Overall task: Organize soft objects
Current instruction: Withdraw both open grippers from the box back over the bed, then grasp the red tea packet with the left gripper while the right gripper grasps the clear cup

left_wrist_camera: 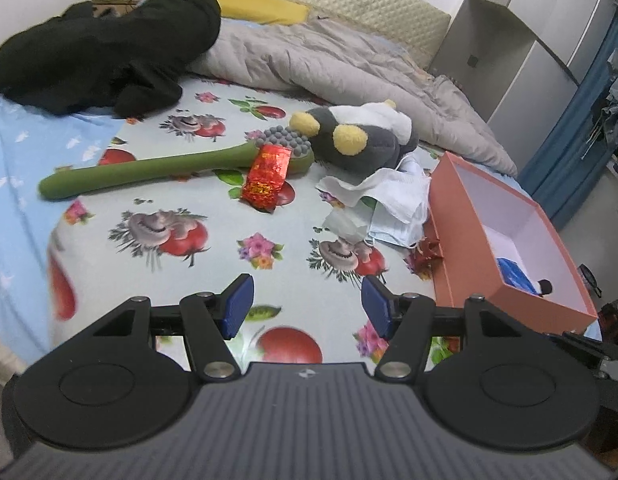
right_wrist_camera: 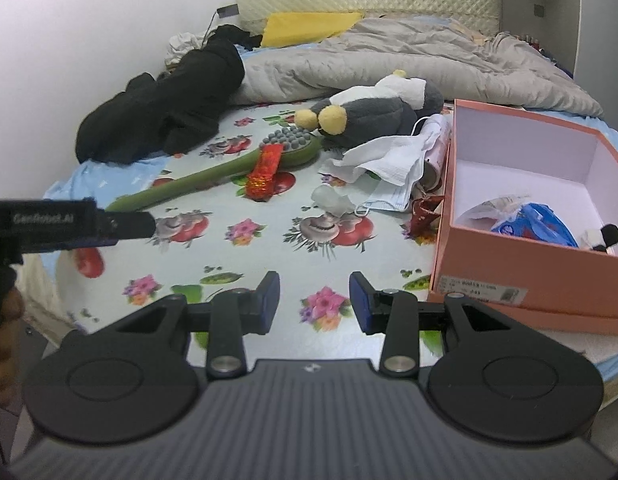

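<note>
A grey plush toy with yellow feet point(left_wrist_camera: 357, 136) point(right_wrist_camera: 369, 114) lies on the flowered bed sheet point(left_wrist_camera: 213, 240). In front of it are a green long-handled massage brush point(left_wrist_camera: 149, 170) point(right_wrist_camera: 213, 176) and a red foil packet point(left_wrist_camera: 267, 176) point(right_wrist_camera: 265, 172). White cloth and face masks point(left_wrist_camera: 389, 196) point(right_wrist_camera: 389, 160) are heaped beside an open pink box point(left_wrist_camera: 461, 240) point(right_wrist_camera: 509, 272), which holds a blue packet point(right_wrist_camera: 537, 224) and a small black-and-white toy point(right_wrist_camera: 601, 238). My left gripper point(left_wrist_camera: 307, 306) hangs open over the near sheet, empty. My right gripper point(right_wrist_camera: 313, 302) is also open and empty, left of the box.
A black garment point(left_wrist_camera: 101, 48) point(right_wrist_camera: 169, 112) and a grey quilt point(left_wrist_camera: 329, 60) point(right_wrist_camera: 389, 56) fill the far half of the bed, with a yellow pillow point(left_wrist_camera: 257, 2) at the headboard. A grey cabinet point(left_wrist_camera: 529, 60) and a blue curtain point(left_wrist_camera: 581, 140) stand to the right.
</note>
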Action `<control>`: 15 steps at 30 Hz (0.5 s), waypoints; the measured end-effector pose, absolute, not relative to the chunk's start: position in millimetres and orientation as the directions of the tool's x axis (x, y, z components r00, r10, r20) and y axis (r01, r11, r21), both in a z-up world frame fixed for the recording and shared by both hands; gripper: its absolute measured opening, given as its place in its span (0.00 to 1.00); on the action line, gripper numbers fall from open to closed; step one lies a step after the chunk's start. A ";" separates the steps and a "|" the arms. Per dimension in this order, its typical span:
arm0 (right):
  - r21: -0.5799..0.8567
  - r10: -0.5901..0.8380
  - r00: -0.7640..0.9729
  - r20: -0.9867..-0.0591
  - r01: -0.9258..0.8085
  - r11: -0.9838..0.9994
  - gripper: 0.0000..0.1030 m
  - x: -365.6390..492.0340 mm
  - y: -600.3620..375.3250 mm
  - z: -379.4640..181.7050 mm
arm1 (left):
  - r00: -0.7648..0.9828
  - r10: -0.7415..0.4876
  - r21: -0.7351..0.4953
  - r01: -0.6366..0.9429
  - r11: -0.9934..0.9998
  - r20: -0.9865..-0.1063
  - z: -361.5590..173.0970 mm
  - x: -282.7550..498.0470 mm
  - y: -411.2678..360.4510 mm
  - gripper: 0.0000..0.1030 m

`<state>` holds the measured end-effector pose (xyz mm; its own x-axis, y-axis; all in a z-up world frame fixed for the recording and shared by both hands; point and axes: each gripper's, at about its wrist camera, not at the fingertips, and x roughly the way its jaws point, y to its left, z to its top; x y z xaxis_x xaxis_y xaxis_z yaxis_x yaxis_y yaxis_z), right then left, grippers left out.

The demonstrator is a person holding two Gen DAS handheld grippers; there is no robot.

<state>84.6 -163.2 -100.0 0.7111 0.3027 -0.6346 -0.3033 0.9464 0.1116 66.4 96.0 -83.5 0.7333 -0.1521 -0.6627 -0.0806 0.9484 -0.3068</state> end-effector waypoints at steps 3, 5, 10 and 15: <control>0.109 0.298 0.705 -0.643 -0.301 0.947 0.40 104.4 -158.6 -111.7 | 0.720 -0.146 -0.297 -0.086 0.951 -0.679 -97.4 96.0 98.8 0.66; 0.109 0.297 0.701 -0.649 -0.300 0.948 0.40 118.3 -154.7 -119.7 | 0.711 -0.139 -0.292 -0.096 0.951 -0.689 -107.0 114.3 101.6 0.66; 0.103 0.290 0.694 -0.659 -0.299 0.949 0.40 150.0 -144.8 -138.4 | 0.684 -0.128 -0.280 -0.116 0.953 -0.718 -131.3 160.6 110.9 0.66; 0.091 0.279 0.685 -0.673 -0.298 0.950 0.40 181.0 -135.0 -156.1 | 0.652 -0.104 -0.253 -0.138 0.958 -0.751 -154.0 199.9 120.7 0.66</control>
